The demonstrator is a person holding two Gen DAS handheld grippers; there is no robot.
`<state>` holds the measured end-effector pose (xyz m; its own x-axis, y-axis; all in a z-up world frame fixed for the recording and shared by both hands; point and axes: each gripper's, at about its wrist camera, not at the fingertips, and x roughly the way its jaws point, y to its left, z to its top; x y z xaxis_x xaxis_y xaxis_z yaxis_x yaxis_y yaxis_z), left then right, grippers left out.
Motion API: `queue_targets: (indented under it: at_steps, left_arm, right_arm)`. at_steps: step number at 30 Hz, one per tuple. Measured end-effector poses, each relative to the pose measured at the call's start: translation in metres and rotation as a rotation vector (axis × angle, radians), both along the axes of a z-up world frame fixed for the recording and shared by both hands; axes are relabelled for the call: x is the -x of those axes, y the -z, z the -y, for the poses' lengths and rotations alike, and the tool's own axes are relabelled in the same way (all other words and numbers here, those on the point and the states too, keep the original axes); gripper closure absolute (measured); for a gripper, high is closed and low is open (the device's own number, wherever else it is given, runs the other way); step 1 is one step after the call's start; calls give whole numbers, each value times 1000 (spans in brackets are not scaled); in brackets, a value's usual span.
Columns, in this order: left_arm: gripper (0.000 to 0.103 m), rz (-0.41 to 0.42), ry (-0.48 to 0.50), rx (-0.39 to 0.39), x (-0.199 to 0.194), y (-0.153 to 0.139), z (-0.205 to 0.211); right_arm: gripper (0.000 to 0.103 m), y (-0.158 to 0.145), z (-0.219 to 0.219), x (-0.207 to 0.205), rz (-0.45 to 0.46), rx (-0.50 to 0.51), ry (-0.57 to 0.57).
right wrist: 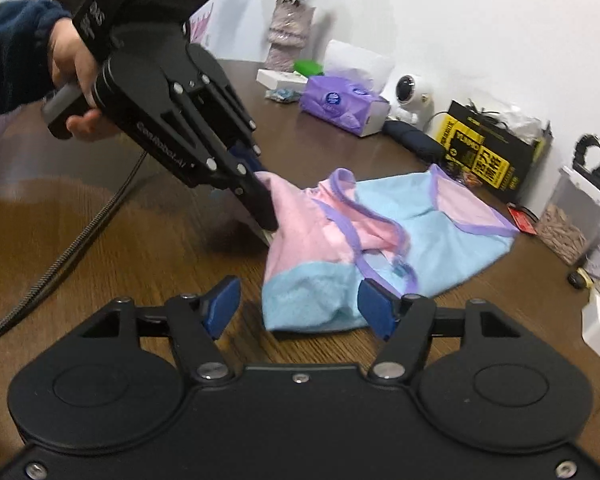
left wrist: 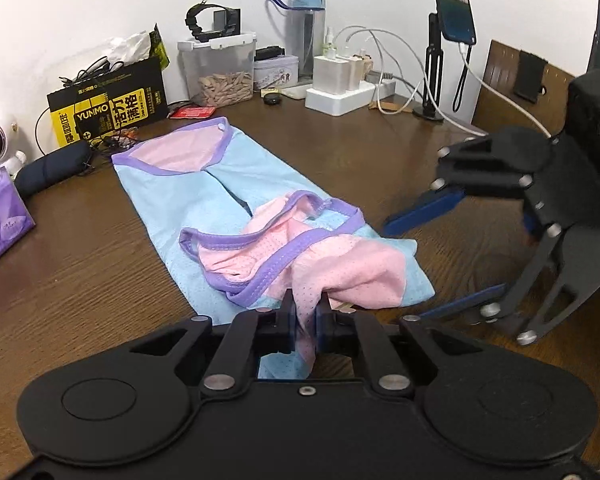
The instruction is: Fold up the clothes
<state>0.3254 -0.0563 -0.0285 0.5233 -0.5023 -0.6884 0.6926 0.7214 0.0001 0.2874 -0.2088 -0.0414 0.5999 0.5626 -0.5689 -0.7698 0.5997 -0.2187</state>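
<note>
While the left gripper (left wrist: 304, 312) is clamped on the pink corner of the garment (left wrist: 220, 196), which lies on the table (left wrist: 80, 272) partly folded over itself, hold that pinch firm. The right gripper (right wrist: 296, 306) stands apart, its pads either side of the blue edge but pressing nothing. Judgement: close it on the matching corner, then carry both corners level to keep the fold square.
</note>
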Motion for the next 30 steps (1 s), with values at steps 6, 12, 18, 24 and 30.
queue_targets:
  at_steps: [6, 12, 18, 24, 30]
  left_arm:
    - [95, -14, 49, -12, 18, -2, -8]
    - [95, -81, 168, 5, 86, -9, -16]
    - [95, -156, 299, 44, 137, -33, -15]
    - [95, -168, 312, 63, 90, -47, -20]
    - [94, -182, 291, 1, 26, -29, -14]
  right_arm:
    - [91, -3, 7, -9, -115, -70, -36]
    - [91, -18, 29, 44, -256, -133, -195]
    - [91, -37, 47, 76, -419, -207, -320]
    - [91, -50, 60, 27, -495, -301, -265]
    - [91, -32, 57, -30, -513, -259, -185]
